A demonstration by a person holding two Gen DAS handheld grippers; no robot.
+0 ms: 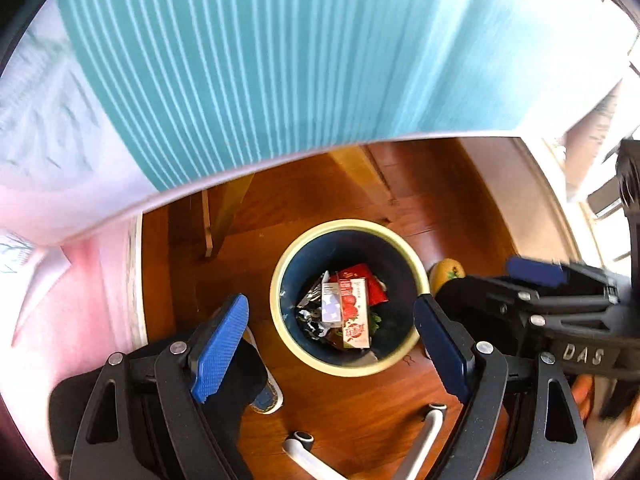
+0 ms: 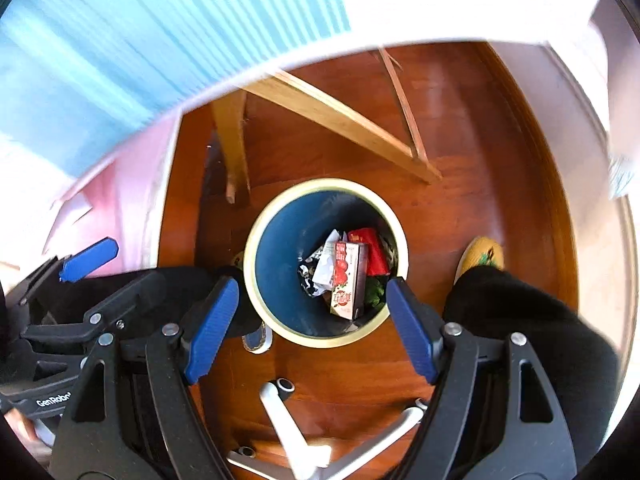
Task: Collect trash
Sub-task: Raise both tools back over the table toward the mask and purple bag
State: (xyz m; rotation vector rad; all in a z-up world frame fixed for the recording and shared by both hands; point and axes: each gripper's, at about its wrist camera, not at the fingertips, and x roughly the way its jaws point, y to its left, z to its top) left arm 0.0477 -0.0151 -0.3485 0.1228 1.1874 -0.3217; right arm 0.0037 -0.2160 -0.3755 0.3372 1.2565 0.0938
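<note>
A: Trash, the red-and-white carton (image 1: 354, 312) and foil scraps, already lies inside the round blue cream-rimmed bin (image 1: 416, 264) on the wooden floor.

B: Your left gripper (image 1: 332, 344) and right gripper (image 2: 310, 326) both gape wide, empty. Lift them straight, clear of the near rim.

Both wrist views steeply downward from above, side by side, sharing the bin (image 1: 346, 298) (image 2: 326, 262) and floor (image 1: 360, 412) (image 2: 460, 208).

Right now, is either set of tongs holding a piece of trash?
No, the left tongs and right tongs both stand open and empty above the bin, where the carton already lies.
</note>
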